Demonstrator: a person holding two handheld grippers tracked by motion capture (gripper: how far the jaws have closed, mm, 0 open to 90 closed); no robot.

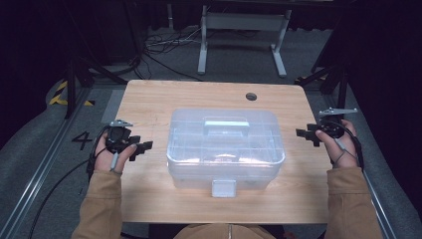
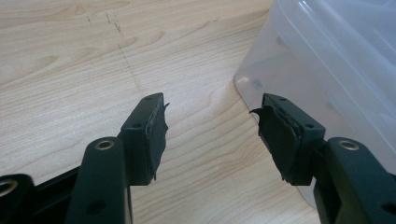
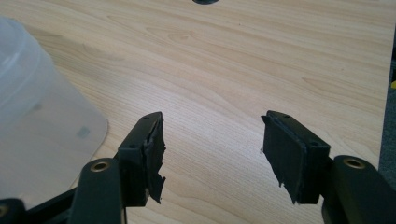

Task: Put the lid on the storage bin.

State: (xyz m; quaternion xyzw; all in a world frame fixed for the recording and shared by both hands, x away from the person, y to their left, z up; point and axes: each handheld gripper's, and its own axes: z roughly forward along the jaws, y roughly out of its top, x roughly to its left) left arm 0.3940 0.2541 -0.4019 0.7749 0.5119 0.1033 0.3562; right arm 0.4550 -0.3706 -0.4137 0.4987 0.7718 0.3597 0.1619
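A clear plastic storage box (image 1: 226, 149) sat mid-table (image 1: 149, 99), lid on, its long axis running left to right and its front latch (image 1: 223, 188) facing the person. The carry handle (image 1: 227, 125) lay flat along that same axis. The left hand-held gripper (image 1: 144, 148) hovered just beside the box's left end, jaws spread and holding nothing. The right hand-held gripper (image 1: 304, 134) waited near the right end, jaws also spread wide, pointed inward at the box.
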